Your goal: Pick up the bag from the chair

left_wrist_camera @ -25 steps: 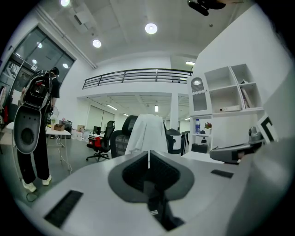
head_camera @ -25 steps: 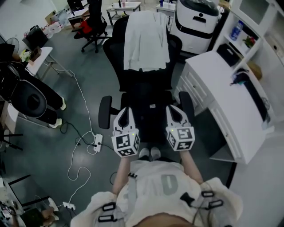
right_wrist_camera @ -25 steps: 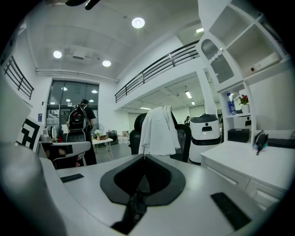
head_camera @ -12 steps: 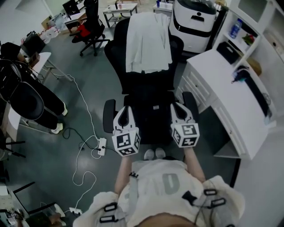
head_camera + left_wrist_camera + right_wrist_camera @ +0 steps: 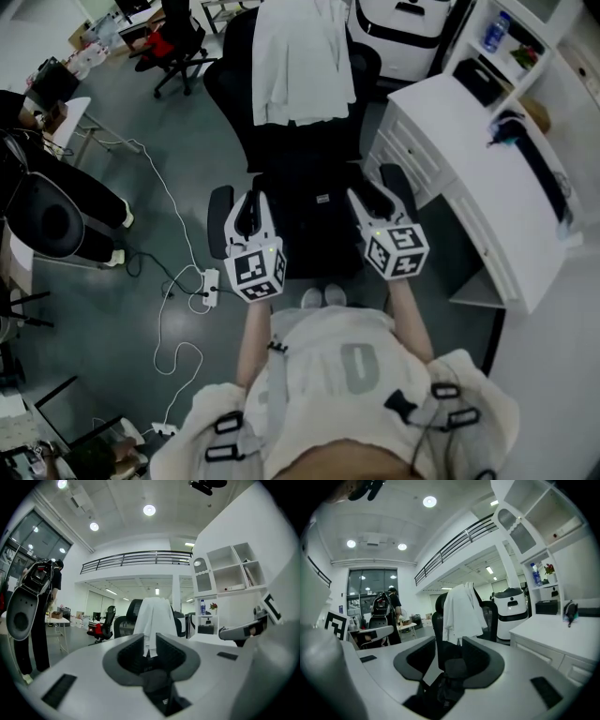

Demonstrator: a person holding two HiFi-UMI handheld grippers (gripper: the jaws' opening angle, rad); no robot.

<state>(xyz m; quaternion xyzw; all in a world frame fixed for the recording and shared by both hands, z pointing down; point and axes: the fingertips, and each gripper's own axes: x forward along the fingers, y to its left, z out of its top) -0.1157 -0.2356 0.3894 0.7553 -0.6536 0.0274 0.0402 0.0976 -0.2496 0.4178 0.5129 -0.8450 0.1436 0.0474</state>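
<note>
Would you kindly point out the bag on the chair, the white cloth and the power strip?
bag (image 5: 314, 223): head view, its top side.
white cloth (image 5: 300, 56): head view, its middle fold.
power strip (image 5: 208, 285): head view, its white body.

No legible text is showing anywhere. A small white tag (image 5: 323, 199) on the bag (image 5: 305, 230) is blurring out.
</note>
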